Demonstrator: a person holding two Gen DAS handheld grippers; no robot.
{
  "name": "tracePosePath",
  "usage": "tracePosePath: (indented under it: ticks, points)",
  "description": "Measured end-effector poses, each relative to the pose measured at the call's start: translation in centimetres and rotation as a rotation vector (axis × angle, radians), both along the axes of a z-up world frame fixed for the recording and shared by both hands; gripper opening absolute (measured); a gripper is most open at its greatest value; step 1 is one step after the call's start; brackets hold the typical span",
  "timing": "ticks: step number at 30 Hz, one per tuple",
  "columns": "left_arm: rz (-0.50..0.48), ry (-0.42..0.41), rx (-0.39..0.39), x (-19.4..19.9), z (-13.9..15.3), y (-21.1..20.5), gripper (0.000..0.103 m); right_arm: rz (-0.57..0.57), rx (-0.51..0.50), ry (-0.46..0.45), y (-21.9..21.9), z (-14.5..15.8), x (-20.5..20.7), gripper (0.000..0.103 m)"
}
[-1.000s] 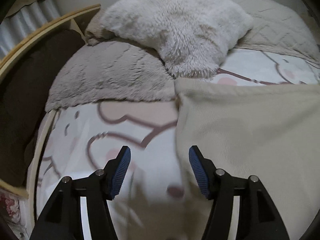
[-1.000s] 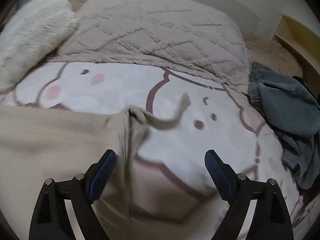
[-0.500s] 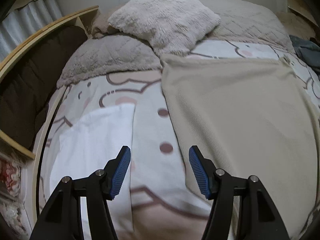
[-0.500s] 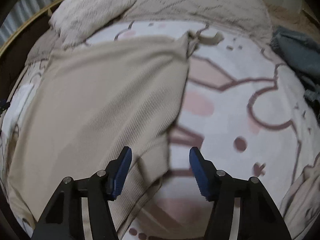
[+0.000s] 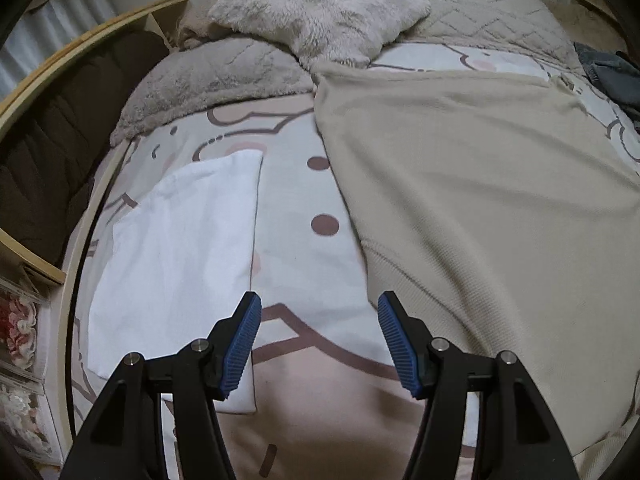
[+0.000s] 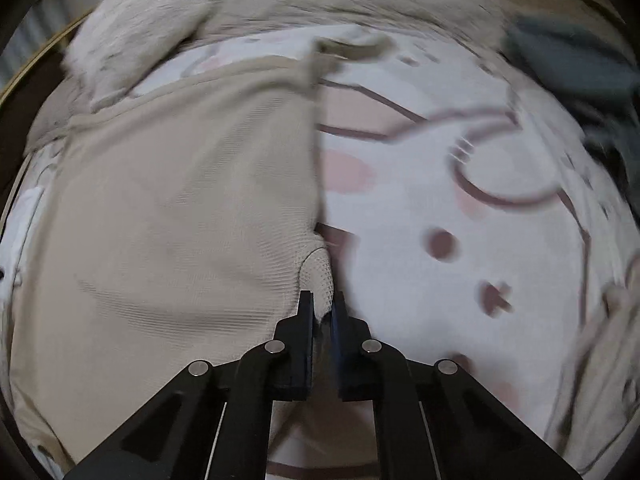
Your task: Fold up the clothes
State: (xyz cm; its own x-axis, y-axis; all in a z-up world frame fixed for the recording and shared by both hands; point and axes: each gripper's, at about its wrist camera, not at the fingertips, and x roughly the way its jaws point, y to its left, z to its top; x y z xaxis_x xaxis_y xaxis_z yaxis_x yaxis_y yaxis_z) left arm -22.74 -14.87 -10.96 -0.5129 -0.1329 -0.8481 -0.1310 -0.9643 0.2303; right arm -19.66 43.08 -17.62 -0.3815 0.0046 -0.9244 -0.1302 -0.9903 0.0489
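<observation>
A beige knit garment [image 5: 480, 200] lies spread flat on the patterned bedspread [image 5: 296, 208]; in the right wrist view it [image 6: 180, 216] fills the left half. My right gripper [image 6: 322, 304] is shut on a bunched bit of the garment's right edge near its lower corner. My left gripper [image 5: 318, 332] hangs open above bare bedspread, just left of the garment's left edge, with nothing between its blue pads [image 5: 240, 344]. A folded white cloth [image 5: 180, 264] lies left of the left gripper.
A fluffy pillow [image 5: 320, 8] and a grey plush blanket [image 5: 208, 80] sit at the head of the bed. A wooden bed frame [image 5: 80, 52] curves along the left. Dark blue clothing [image 6: 580, 68] is piled at the far right.
Both grippers pulled back from the head of the bed toward the near side. The right gripper went from open to shut on the garment's right edge. The left stayed open.
</observation>
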Motion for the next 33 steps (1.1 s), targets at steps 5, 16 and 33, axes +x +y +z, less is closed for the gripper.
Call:
tracePosePath:
  ticks: [5, 16, 33]
  points:
    - [0.015, -0.022, 0.052, -0.2, -0.7, -0.9, 0.061, -0.069, 0.09, -0.031, 3.3, -2.3, 1.3, 0.002]
    - [0.007, -0.093, 0.209, -2.4, -2.7, 0.2, 0.06, -0.037, 0.121, -0.018, 2.9, -1.8, 1.1, 0.002]
    - [0.008, -0.19, 0.238, -4.3, -4.8, 2.9, 0.008, 0.306, 0.02, 0.051, -9.6, -0.2, -0.7, 0.002]
